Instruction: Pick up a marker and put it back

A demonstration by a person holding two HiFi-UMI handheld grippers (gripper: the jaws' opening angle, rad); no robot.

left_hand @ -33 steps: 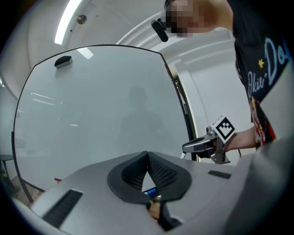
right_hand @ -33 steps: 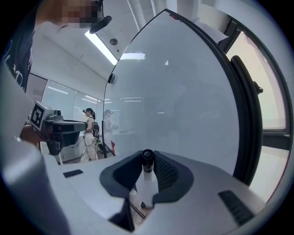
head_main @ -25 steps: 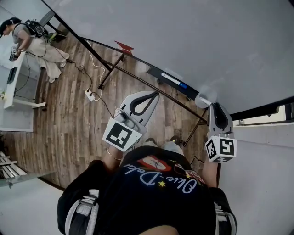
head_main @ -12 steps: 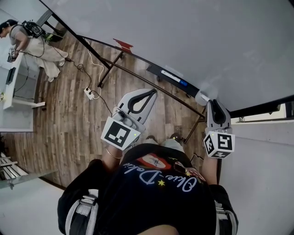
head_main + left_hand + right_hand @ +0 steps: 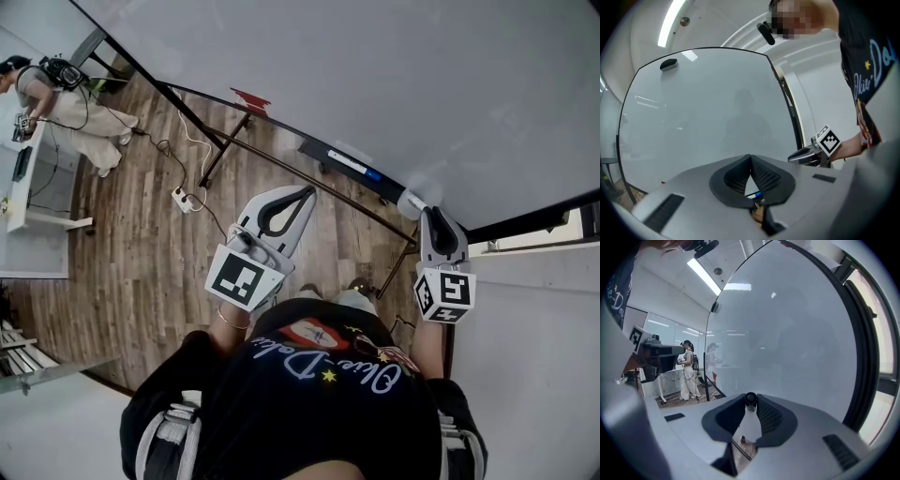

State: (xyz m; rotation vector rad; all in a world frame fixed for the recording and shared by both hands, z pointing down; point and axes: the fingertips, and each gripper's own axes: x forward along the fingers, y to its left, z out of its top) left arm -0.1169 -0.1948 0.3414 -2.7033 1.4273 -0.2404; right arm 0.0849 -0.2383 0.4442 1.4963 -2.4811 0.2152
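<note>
Marker (image 5: 751,398) is pinched at the very tips of my right hand-held gripper (image 5: 427,217), seen end-on and aimed at the whiteboard (image 5: 375,75). I judge this hold suits laying it on the tray (image 5: 319,150) just to the left, where a blue-capped marker (image 5: 361,169) lies. My left hand-held gripper (image 5: 750,158) hangs further left, jaws together on nothing, out of the way.

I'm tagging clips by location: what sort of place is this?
Probably an office or lab workspace. A large whiteboard fills most of the view, the floor is wood plank, and another person wearing gear stands at a white desk.
</note>
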